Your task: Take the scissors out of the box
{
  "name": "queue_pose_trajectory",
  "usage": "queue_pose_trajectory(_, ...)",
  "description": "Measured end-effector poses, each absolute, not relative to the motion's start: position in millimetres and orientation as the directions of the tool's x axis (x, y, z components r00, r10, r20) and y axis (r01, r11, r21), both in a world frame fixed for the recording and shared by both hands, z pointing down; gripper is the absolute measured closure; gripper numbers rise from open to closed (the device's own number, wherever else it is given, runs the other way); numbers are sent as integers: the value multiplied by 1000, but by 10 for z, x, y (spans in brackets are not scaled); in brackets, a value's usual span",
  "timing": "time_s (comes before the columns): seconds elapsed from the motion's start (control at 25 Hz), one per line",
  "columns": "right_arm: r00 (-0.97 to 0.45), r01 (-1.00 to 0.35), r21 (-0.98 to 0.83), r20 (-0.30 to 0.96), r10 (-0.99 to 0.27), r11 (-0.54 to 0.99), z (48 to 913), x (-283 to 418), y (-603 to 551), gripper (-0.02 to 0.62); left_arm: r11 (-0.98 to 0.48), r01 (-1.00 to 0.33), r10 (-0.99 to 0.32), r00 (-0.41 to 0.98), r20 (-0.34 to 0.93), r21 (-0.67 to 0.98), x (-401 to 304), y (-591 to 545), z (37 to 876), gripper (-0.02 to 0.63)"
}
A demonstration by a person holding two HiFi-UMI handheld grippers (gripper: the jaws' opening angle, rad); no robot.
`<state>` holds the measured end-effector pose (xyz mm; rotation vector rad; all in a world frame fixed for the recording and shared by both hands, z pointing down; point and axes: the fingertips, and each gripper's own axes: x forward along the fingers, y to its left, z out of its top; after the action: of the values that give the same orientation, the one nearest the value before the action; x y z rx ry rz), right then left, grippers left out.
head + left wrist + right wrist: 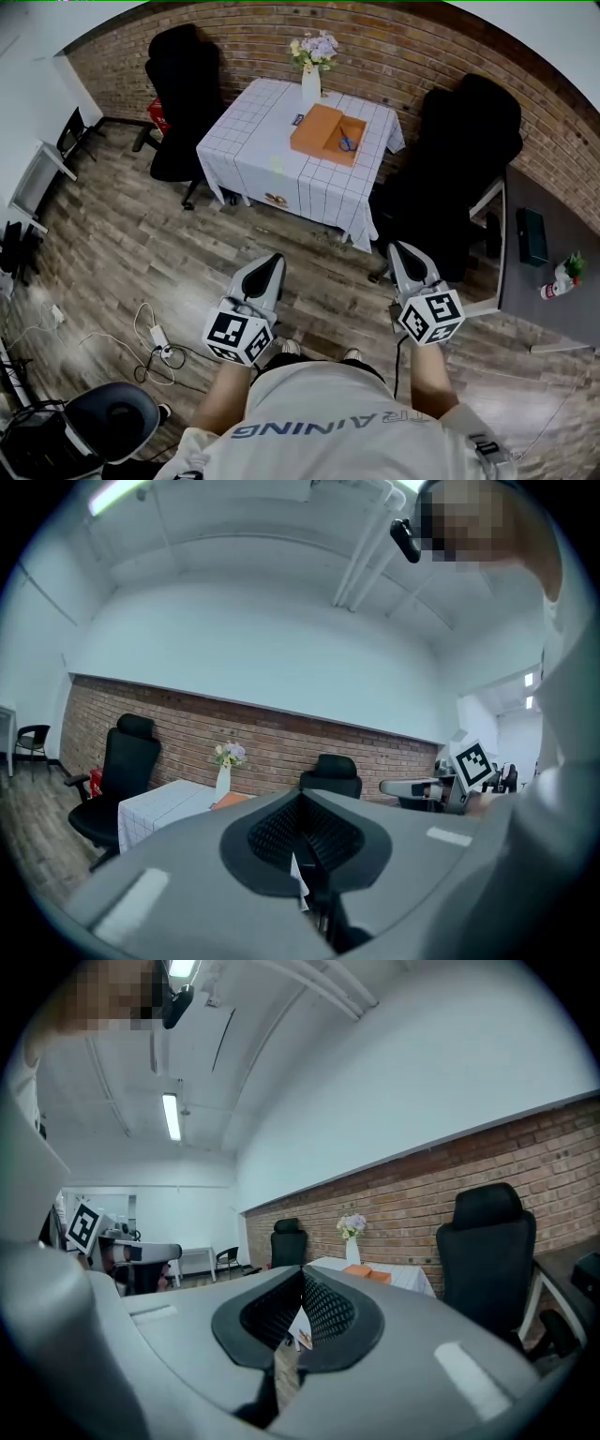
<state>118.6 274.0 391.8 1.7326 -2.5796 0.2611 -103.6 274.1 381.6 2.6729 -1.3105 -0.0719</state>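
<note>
Head view: the left gripper (272, 262) and right gripper (405, 255) are held side by side at waist level, pointing forward toward the table (253, 141). This is judged to be a carrying posture for the approach, since both are well apart from the work area. Both sets of jaws are closed with nothing between them. The scissors (348, 142), with blue handles, lie inside the open orange box (314, 127) on the far side of the tablecloth, near the vase (310, 86). They are ahead of both grippers, with bare floor between. Left gripper view: the jaws meet along their centre line and grip nothing. The box appears as a small orange edge beside the vase, far off and left of the jaw line. Right gripper view: the jaws are pressed together and empty. The box sits on the table in the distance, right of the jaw line. In both gripper views the box is too small to show the scissors. The task is judged not yet begun; approach first, then open one gripper over the box.
</note>
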Motion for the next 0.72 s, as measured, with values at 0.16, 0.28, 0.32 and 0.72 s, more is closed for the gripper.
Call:
queue_pose_trajectory(0.16, -389, -919, -120, 127, -912, 375, 3962, 987, 2615, 578, -591, -788, -796, 604, 32, 172, -1235, 2684, 3873, 603)
queue_pose_trajectory(0.28, -394, -917, -116, 124, -911, 381, 3958, 757, 2498, 578, -582, -794, -803, 595, 34, 175, -1471, 2624, 3913, 603)
queue_pose_trajectory(0.32, -395, -917, -115, 124, -910, 382, 3963, 674, 2460, 579, -580, -796, -804, 593, 33, 176, -1556, 2595, 3923, 603)
queue_pose_trajectory(0.72, -366, -930, -66, 176, -914, 360, 4024, 233, 2255, 579, -620, -748, -765, 643, 30, 236, -1898, 2371, 4120, 603)
